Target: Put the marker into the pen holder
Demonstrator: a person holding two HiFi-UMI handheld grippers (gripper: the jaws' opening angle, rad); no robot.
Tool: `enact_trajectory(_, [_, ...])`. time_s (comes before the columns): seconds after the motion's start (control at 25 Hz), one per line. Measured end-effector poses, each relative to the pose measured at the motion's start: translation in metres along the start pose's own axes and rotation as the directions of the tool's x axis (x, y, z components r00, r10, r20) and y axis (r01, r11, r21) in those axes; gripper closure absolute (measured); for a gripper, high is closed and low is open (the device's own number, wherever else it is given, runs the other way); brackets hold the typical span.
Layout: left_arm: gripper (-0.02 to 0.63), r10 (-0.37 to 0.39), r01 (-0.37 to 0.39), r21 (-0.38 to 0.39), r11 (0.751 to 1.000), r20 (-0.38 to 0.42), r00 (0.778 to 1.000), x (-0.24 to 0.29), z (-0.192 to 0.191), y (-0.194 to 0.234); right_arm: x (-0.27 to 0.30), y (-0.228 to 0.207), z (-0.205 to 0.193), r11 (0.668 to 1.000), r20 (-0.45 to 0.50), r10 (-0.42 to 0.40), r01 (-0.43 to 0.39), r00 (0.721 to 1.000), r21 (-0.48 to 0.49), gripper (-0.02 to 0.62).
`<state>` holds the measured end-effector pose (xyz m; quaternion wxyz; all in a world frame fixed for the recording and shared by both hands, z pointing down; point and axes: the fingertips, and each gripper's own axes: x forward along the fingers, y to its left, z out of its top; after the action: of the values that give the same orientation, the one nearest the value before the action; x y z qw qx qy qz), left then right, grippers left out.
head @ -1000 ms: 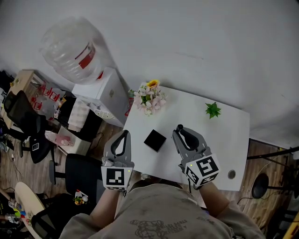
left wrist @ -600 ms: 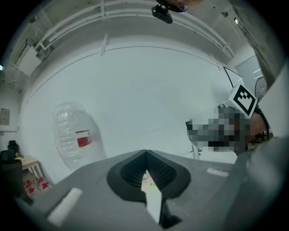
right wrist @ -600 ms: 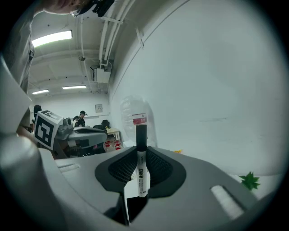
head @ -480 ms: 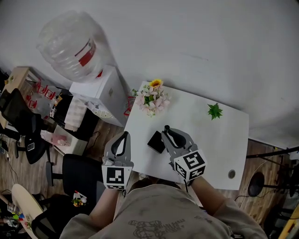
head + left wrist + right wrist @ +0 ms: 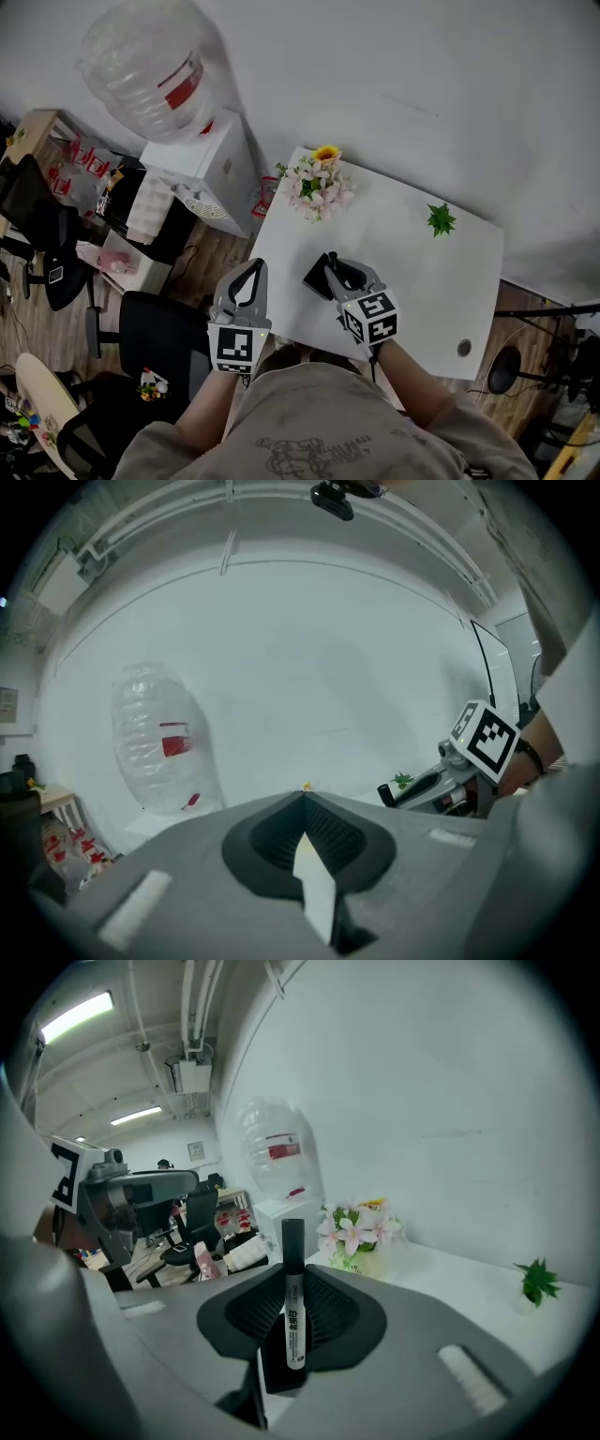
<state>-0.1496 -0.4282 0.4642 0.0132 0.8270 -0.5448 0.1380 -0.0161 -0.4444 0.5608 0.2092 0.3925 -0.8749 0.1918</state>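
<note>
A white counter (image 5: 441, 281) is standing against a pale wall, and we are working at its near left corner. Our right gripper (image 5: 334, 269) is clamping the marker (image 5: 293, 1288) between its fingers, long axis upright, dark end up. The black pen holder (image 5: 314, 278) is sitting just below and left of those fingers (its opening is hiding from us). Our left gripper (image 5: 251, 270), fingers pinched together on nothing, is hanging beyond the counter's left edge.

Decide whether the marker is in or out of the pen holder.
Out. The marker is clamped whole between the jaws of the right hand-held gripper, close to the black pen holder on the white table.
</note>
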Motion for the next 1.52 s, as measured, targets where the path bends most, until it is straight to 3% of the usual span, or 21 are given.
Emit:
enact_trajectory(0.44, [0.606, -0.010, 0.009, -0.008, 1.000, -0.023, 1.000, -0.003, -0.015, -0.002, 0.018, -0.003, -0.043, 1.000, -0.182, -0.010, 0.006, 0.983, -0.024, 0.499])
enact_trajectory(0.64, [0.606, -0.007, 0.007, -0.009, 1.000, -0.020, 1.000, -0.003, -0.015, -0.001, 0.018, -0.004, -0.050, 1.000, -0.203, -0.017, 0.015, 0.979, -0.014, 0.471])
enact_trajectory(0.96, [0.606, -0.003, 0.003, 0.009, 1.000, -0.002, 1.000, -0.004, -0.006, 0.001, -0.003, -0.005, -0.017, 0.999, -0.099, -0.032, 0.031, 0.995, -0.007, 0.479])
enact_trajectory(1.16, [0.606, -0.001, 0.001, -0.017, 1.000, 0.029, 1.000, -0.004, 0.009, 0.007, -0.028, -0.005, 0.027, 0.999, 0.031, -0.038, 0.038, 0.999, 0.000, 0.513])
enact_trajectory(1.36, [0.606, 0.008, -0.009, 0.010, 1.000, 0.073, 0.997, -0.003, 0.037, 0.014, -0.057, -0.005, 0.082, 0.999, 0.191, -0.036, 0.037, 0.981, -0.002, 0.543])
enact_trajectory(1.52, [0.606, 0.005, -0.006, 0.011, 1.000, 0.101, 0.995, -0.005, 0.057, 0.015, -0.080, -0.003, 0.112, 0.989, 0.251, -0.068, 0.098, 0.966, -0.108, 0.551])
